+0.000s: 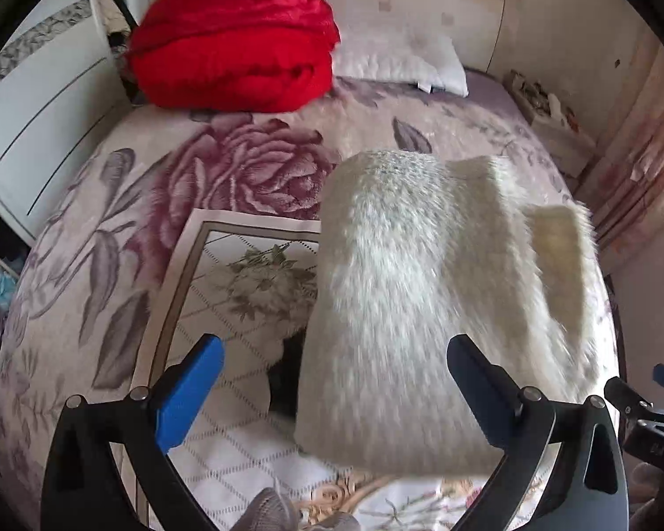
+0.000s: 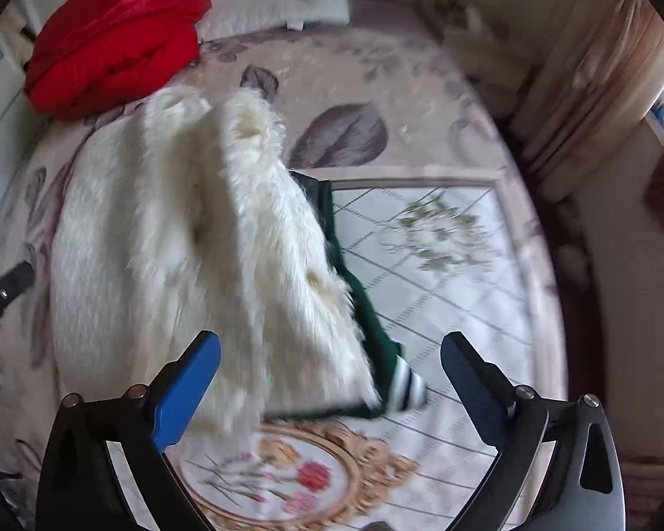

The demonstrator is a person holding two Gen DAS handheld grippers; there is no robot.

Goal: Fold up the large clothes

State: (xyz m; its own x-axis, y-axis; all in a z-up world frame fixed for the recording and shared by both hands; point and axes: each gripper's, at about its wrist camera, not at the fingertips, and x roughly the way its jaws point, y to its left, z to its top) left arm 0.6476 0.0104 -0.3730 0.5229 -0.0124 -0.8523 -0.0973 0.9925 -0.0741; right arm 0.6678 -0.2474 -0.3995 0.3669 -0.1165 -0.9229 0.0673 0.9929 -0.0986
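A folded white fluffy coat (image 1: pixel 420 292) lies on the bed, over a flat floral mat (image 1: pixel 234 274). The same white coat (image 2: pixel 190 239) fills the left half of the right wrist view, with a dark green garment (image 2: pixel 371 332) with white-striped cuff sticking out from under its right edge. My left gripper (image 1: pixel 336 380) hangs open above the coat's near end, blue pads wide apart and touching nothing. My right gripper (image 2: pixel 332 376) is open too, above the coat's near right corner, nothing pinched. The right gripper's tip (image 1: pixel 654 402) shows at the left wrist view's right edge.
A red folded blanket (image 1: pixel 239 40) and a white pillow (image 1: pixel 402 62) lie at the head of the bed. The floral bedspread (image 1: pixel 225 168) covers the bed. A white wardrobe (image 1: pixel 35 124) stands left, curtains (image 2: pixel 597 88) right.
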